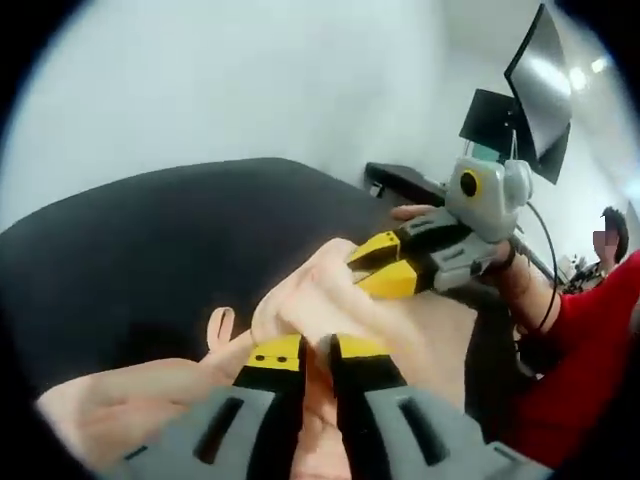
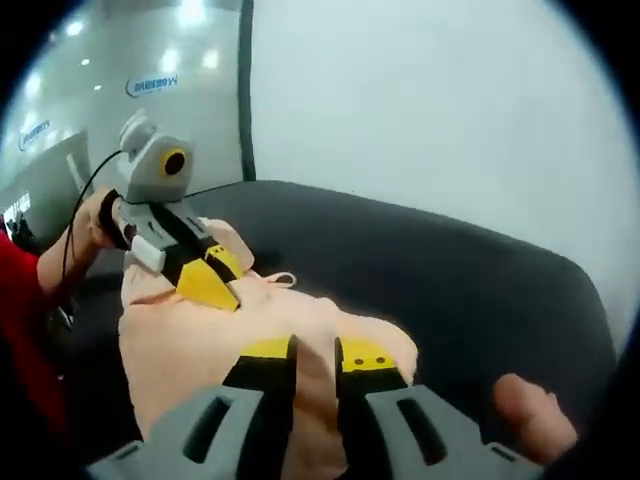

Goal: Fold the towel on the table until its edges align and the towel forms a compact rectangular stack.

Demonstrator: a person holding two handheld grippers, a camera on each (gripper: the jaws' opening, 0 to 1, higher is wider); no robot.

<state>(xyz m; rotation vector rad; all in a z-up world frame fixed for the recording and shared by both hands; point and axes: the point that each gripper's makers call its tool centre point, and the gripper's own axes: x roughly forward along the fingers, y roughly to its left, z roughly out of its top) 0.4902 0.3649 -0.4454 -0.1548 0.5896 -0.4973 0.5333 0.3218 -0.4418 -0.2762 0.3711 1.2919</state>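
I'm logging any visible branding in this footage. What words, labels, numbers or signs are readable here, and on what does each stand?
Blue sign on the far wall in the right gripper view: lettering too blurred to read.
Second blue mark further left on that wall: also too blurred.
Nothing readable on the towel, the grippers or the black table.

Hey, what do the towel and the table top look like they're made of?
The towel looks like soft peach cloth, matte: it bunches into rounded folds and has a small sewn loop at its edge. The table top looks like a dark padded or fabric-covered surface, matte with a rounded edge and no glare; the exact material is hard to tell.
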